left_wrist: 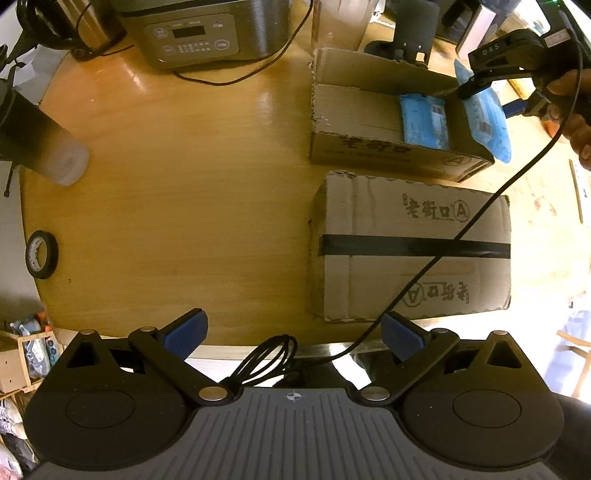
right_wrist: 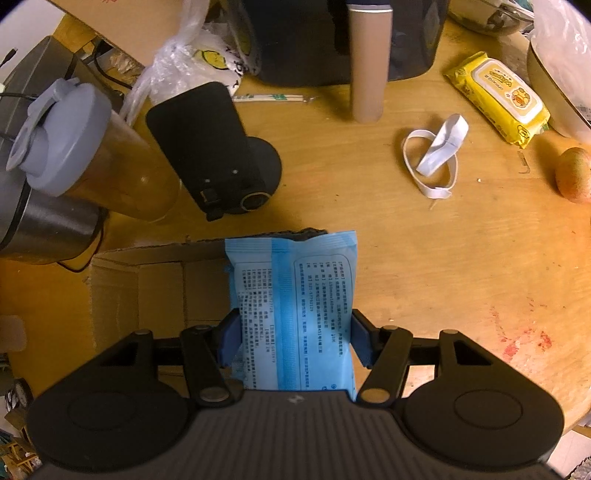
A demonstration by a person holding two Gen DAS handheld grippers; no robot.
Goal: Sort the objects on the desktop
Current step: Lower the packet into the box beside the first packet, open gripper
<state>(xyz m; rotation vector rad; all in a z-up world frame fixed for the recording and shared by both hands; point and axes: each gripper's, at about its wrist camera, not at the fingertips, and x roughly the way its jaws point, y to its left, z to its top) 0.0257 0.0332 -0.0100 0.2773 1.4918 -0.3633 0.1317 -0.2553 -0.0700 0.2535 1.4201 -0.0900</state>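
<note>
My right gripper [right_wrist: 293, 339] is shut on a blue tissue pack [right_wrist: 295, 295] and holds it above the right end of an open cardboard box [right_wrist: 147, 291]. In the left wrist view the same pack [left_wrist: 487, 118] hangs from the right gripper [left_wrist: 476, 83] at the right rim of the open box [left_wrist: 354, 107]. A second blue pack [left_wrist: 423, 120] lies inside that box. My left gripper [left_wrist: 293, 334] is open and empty over the near table edge, left of a taped, closed cardboard box [left_wrist: 410, 243].
A rice cooker [left_wrist: 207, 33] and a frosted bottle [left_wrist: 48, 147] stand at the back and left, with a tape roll [left_wrist: 42, 254] at the left edge. A yellow wipes pack [right_wrist: 498, 96], a white strap [right_wrist: 436, 158], a fruit [right_wrist: 574, 173], a lidded cup [right_wrist: 92, 147] and a black stand [right_wrist: 218, 147] lie beyond the box.
</note>
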